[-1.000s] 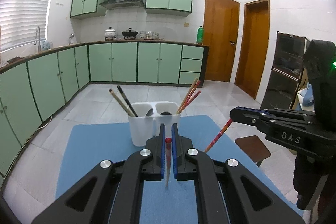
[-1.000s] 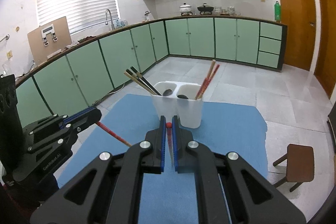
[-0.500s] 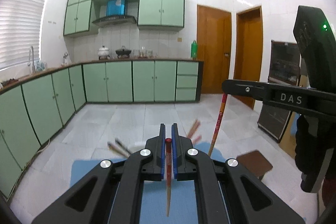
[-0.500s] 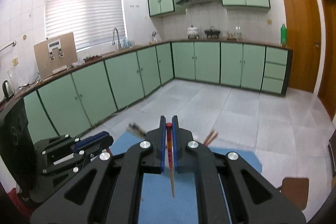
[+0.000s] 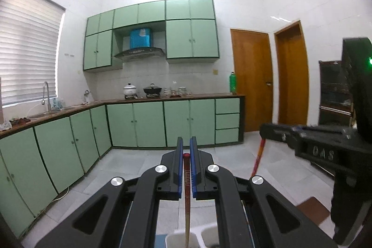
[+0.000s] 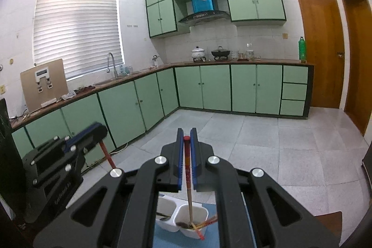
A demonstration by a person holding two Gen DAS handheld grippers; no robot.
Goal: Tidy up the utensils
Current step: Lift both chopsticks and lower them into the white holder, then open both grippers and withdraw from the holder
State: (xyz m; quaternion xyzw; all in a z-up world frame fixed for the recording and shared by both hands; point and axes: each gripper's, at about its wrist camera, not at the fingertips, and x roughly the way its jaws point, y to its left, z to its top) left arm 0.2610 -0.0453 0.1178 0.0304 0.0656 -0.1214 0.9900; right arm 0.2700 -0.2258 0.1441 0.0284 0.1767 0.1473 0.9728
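Observation:
My left gripper [image 5: 185,150] is shut on a red chopstick [image 5: 186,192] that hangs down toward the white two-compartment utensil holder [image 5: 173,239] at the bottom edge. My right gripper [image 6: 186,140] is shut on another red chopstick [image 6: 188,187]; its lower tip sits inside the right compartment of the holder [image 6: 186,219], beside other chopsticks. Each gripper shows in the other's view: the right one [image 5: 264,129] at the right, the left one [image 6: 100,131] at the left.
The holder stands on a blue mat [image 6: 209,236]. A brown stool [image 5: 312,207] stands on the tiled floor at the right. Green kitchen cabinets [image 5: 148,124] and two wooden doors [image 5: 251,80] line the far walls.
Both grippers have risen and tilted up, so the holder dropped to the bottom of both views. The chopsticks now hang upright over the holder, the right one reaching into it.

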